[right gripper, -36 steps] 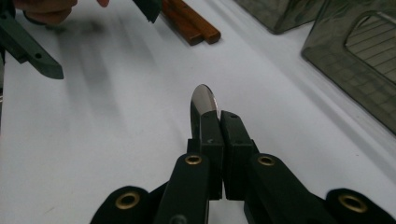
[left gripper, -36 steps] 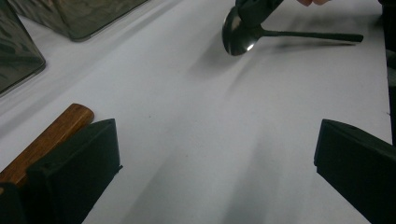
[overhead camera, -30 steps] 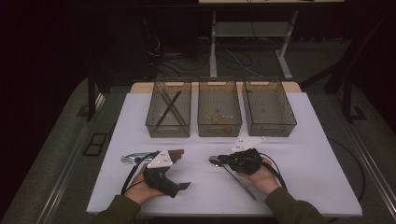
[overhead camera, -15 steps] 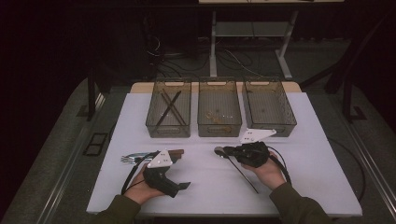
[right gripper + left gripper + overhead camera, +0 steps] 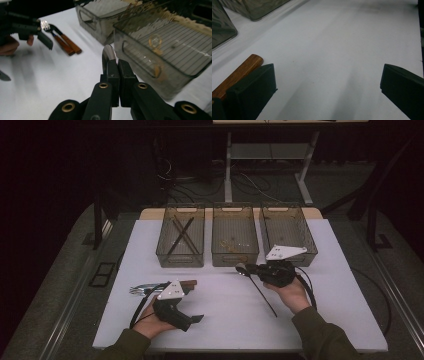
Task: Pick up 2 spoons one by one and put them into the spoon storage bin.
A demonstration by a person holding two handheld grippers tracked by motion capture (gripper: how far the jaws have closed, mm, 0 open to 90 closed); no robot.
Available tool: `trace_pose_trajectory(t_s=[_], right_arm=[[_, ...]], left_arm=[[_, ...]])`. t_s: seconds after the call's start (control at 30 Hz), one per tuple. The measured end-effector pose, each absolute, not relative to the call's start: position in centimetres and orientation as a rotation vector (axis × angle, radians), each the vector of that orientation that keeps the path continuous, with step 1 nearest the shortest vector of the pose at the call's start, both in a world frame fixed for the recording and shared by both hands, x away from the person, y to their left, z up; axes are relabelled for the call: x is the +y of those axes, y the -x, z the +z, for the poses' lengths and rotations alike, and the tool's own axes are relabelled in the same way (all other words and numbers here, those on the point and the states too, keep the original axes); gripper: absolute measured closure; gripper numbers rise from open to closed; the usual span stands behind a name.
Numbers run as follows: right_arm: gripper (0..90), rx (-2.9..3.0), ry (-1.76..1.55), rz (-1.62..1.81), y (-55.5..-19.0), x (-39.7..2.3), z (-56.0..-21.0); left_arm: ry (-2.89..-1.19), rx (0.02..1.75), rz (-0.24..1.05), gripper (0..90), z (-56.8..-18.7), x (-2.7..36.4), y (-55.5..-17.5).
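Lifted over the white table [image 5: 350,320], right tongs [image 5: 248,268] clench a spoon [image 5: 241,268]; left tongs [image 5: 195,300] released.

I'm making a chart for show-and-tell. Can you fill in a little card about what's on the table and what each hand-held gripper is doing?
Table: white top
Bins: three clear bins in a row at the far side
Left hand-held gripper: jaws open, nothing between them
Right hand-held gripper: shut on a spoon, held above the table
Also lying there: wooden-handled cutlery beside the left hand-held gripper
Left bin: dark sticks inside
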State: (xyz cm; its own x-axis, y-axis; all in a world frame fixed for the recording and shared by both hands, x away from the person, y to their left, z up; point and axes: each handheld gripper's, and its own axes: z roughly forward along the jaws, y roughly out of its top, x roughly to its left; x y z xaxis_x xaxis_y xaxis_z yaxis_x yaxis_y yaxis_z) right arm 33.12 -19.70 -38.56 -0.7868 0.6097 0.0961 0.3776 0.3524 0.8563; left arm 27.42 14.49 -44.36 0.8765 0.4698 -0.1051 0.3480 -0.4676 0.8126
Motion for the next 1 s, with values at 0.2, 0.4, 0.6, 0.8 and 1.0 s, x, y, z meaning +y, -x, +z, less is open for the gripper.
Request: trace_pose_trajectory(t_s=[0.2,0.4,0.6,0.8,1.0], right_arm=[[88.5,2.332,-0.918,1.429,-33.9,-20.4,-37.5],[88.5,2.277,-0.943,1.452,-35.2,-21.1,-36.4],[88.5,2.241,-0.977,1.446,-37.0,-21.1,-35.2],[88.5,2.220,-0.999,1.435,-38.8,-20.7,-33.9],[88.6,2.193,-1.022,1.405,-41.0,-19.8,-32.9]], left_arm=[[-2.106,0.586,0.170,0.0,-44.4,14.5,-27.5],[-2.107,0.590,0.169,0.0,-44.4,14.6,-27.5],[-2.104,0.594,0.166,0.0,-44.4,14.6,-27.4],[-2.103,0.596,0.165,0.0,-44.3,14.6,-27.4],[-2.094,0.598,0.161,0.0,-44.4,14.5,-27.4]])
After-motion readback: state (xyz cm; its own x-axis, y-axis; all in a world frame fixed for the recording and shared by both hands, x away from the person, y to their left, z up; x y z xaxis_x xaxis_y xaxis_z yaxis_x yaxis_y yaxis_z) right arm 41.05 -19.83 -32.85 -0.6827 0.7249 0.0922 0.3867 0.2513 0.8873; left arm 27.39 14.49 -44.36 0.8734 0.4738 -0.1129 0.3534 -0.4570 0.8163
